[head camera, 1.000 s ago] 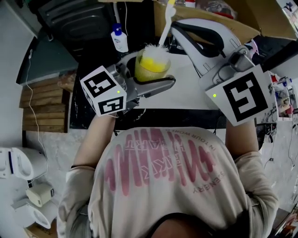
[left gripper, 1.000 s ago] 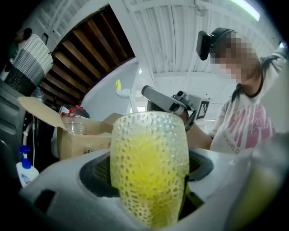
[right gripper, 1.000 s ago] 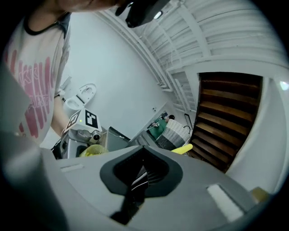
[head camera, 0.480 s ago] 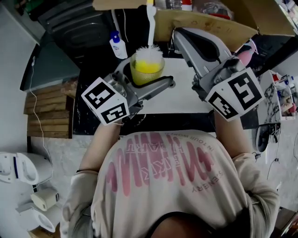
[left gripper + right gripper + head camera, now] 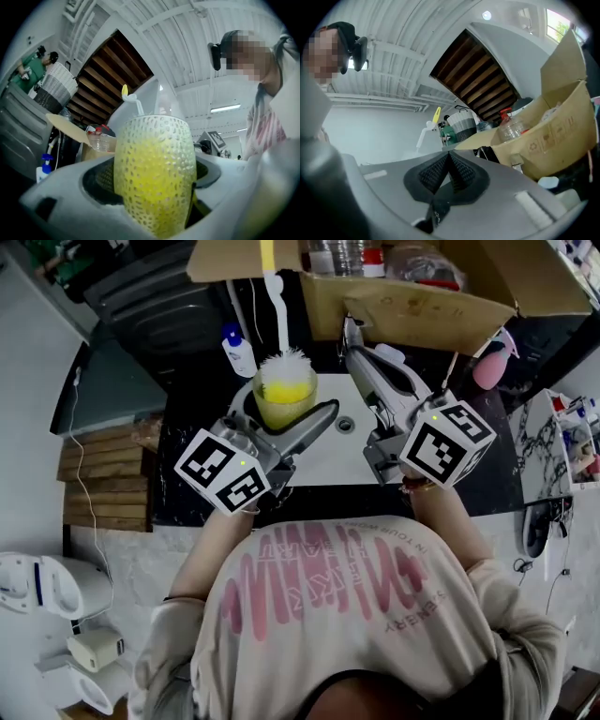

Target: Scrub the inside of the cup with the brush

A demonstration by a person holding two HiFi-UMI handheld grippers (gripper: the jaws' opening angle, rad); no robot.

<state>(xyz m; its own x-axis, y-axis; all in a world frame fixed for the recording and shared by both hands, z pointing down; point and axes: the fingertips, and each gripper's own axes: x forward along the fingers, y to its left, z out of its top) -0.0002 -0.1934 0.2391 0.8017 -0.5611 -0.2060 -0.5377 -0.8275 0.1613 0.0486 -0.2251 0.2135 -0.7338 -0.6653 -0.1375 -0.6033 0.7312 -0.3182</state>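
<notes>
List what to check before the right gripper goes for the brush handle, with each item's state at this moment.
1. Yellow cup clamped in the left gripper: ok.
2. Cup roughly upright: ok.
3. Brush seated in the cup: ok, white bristles at the rim, handle standing up.
4. Right gripper open to take the handle: not ok, jaws shut on nothing.
5. Right gripper apart from the brush: ok, it sits off to the brush's right.
6. Bristles reaching the cup's bottom: cannot tell.
</notes>
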